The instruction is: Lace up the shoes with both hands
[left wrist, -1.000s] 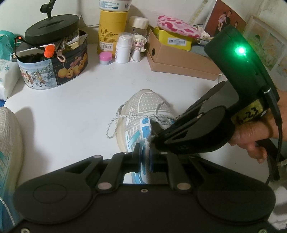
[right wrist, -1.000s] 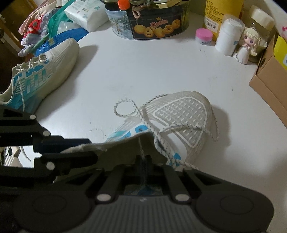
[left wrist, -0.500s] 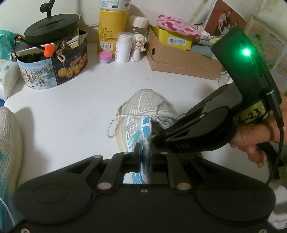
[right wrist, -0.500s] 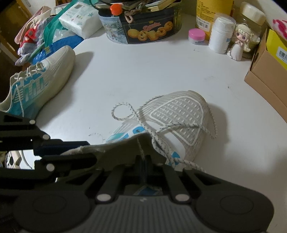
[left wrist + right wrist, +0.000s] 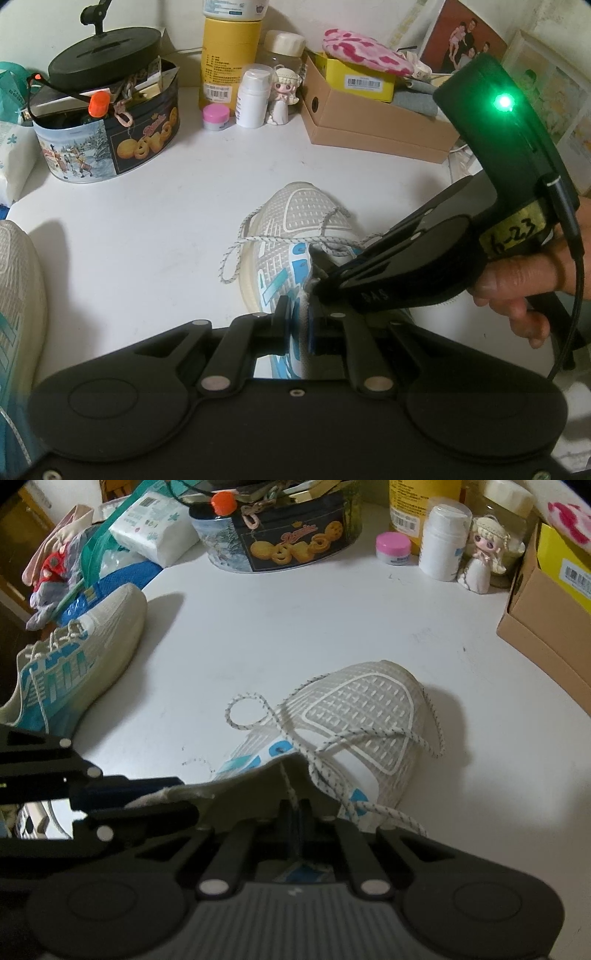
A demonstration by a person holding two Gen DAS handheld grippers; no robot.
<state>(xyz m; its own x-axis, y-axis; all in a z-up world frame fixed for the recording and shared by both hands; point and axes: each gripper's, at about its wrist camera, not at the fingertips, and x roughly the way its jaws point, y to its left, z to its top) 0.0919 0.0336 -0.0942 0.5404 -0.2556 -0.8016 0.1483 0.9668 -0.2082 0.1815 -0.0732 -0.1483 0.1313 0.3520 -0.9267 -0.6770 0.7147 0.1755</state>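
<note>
Left wrist view alone shows the right gripper (image 5: 314,291) in the person's hand (image 5: 524,284); right wrist view alone shows the laced second shoe (image 5: 77,664). On the white table (image 5: 147,206), the left gripper (image 5: 298,325) pinches the shoe (image 5: 299,221) at its collar, while the right clamps the lace (image 5: 291,794). A cookie tin (image 5: 110,144) holds clutter, and a cardboard box (image 5: 373,122) holds a yellow carton.

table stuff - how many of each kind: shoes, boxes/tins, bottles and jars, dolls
shoes: 2 (laced shoe, unlaced shoe)
boxes and tins: 3 (cookie tin, cardboard box, yellow box inside it)
bottles and jars: 4 (yellow canister, clear jar, white pump bottle, pink-lidded jar)
dolls: 1 (doll)
total: 10
</note>
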